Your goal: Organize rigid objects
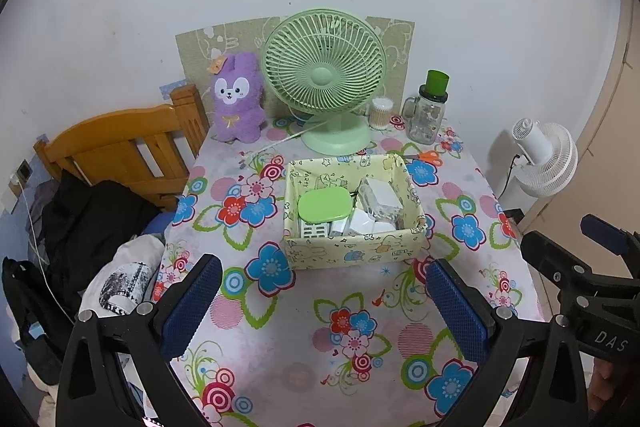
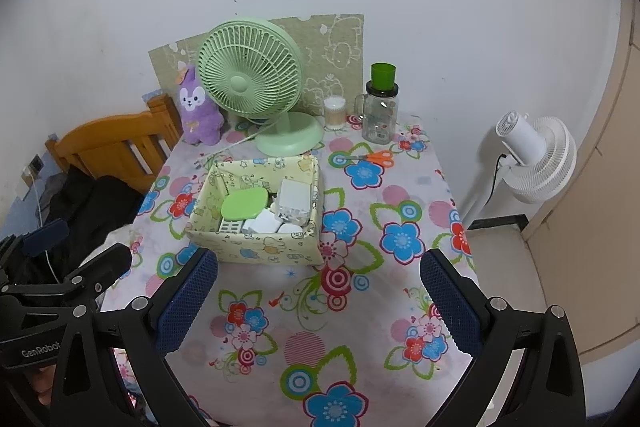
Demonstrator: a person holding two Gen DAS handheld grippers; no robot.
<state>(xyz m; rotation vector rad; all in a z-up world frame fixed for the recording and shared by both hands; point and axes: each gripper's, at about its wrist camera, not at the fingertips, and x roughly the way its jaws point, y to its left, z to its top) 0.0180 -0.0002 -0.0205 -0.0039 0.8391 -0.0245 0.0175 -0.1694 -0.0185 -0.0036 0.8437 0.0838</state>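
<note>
1. Because both tools hung back over the near edge of the table point(image 1: 472, 195), neither touched anything — the left gripper point(image 1: 324, 311) had its jaws spread wide and empty, and the right gripper point(image 2: 316, 307) was likewise released with nothing between its blue pads point(image 2: 188, 303).
2. While the rigid objects could have lain loose, they sat gathered in the patterned box point(image 1: 352, 251) at the middle of the table: a green oval case point(image 1: 325, 207) to the left, a wrapped white block point(image 1: 378, 199) to the right, small white boxes point(image 1: 364, 225) at the near side.
3. Since the box stood open-topped and squarely ahead of both grippers, it read as the collecting place; the sorting looked close to finished, as I judged.
4. Although orange scissors point(image 2: 376, 157) lay on the cloth just beyond the box's far right corner, apart from it, they seemed the likeliest piece left out.
5. Along the far edge stood a green fan point(image 1: 326, 83), a purple plush rabbit point(image 1: 237, 99), a cotton-swab jar point(image 1: 380, 113) and a glass mug jar point(image 1: 428, 115) — kept clear, probably as fixtures.
</note>
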